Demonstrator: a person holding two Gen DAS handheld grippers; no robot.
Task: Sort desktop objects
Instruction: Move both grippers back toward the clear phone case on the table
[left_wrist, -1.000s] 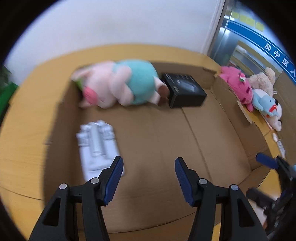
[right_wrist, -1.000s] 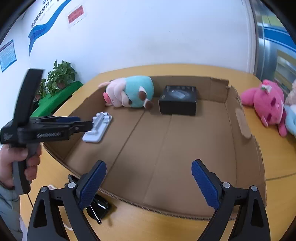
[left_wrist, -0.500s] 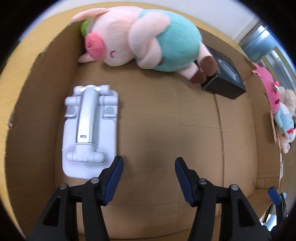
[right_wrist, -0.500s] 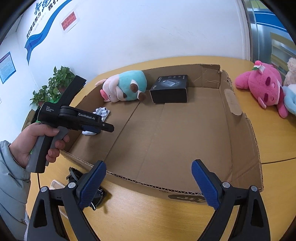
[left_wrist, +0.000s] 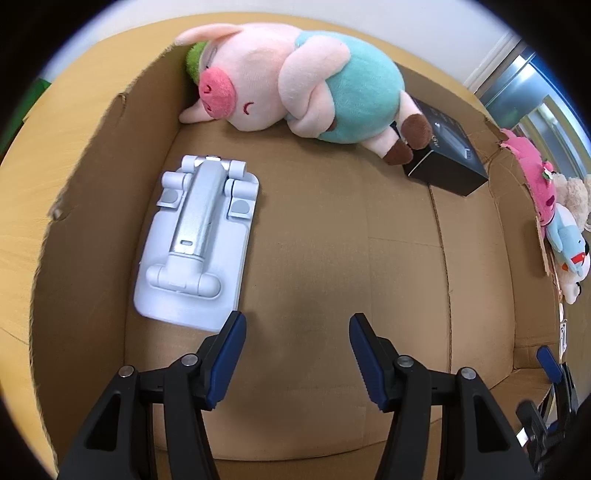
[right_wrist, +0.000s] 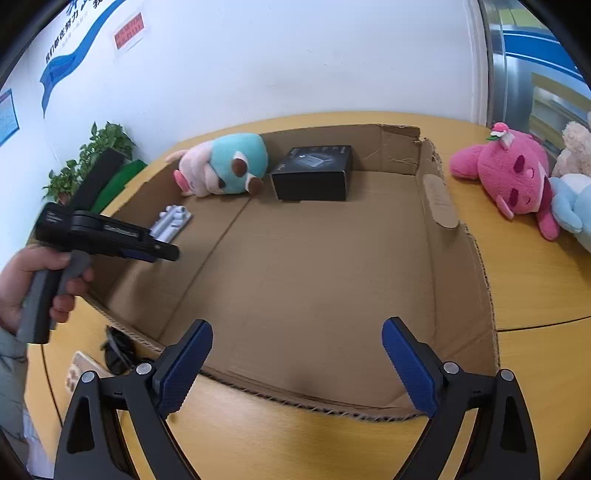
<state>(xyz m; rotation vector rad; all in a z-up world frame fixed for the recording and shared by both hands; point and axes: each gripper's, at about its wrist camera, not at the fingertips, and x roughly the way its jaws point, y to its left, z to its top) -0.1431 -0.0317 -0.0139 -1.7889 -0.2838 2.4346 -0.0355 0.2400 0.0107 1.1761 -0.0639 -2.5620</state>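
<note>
A shallow cardboard box (right_wrist: 439, 199) lies on the wooden table. In it are a white folding stand (left_wrist: 195, 240), a pink pig plush in teal (left_wrist: 295, 77) and a black carton (left_wrist: 447, 162). My left gripper (left_wrist: 295, 343) is open and empty, low over the box floor just right of the stand's near end. It also shows in the right wrist view (right_wrist: 162, 254), held by a hand above the box's left wall. My right gripper (right_wrist: 295, 365) is open and empty above the box's near edge.
A pink plush (right_wrist: 513, 181), a light-blue plush (right_wrist: 572, 203) and a beige plush (right_wrist: 576, 151) lie on the table right of the box. Black sunglasses (right_wrist: 118, 354) and a small beige item (right_wrist: 79, 369) lie by the box's near left corner. A potted plant (right_wrist: 88, 162) stands beyond the table's left edge.
My left gripper has moved down and into the box, close to the white stand, which now looks much larger. My right gripper has drawn back a little. Both stay open.
</note>
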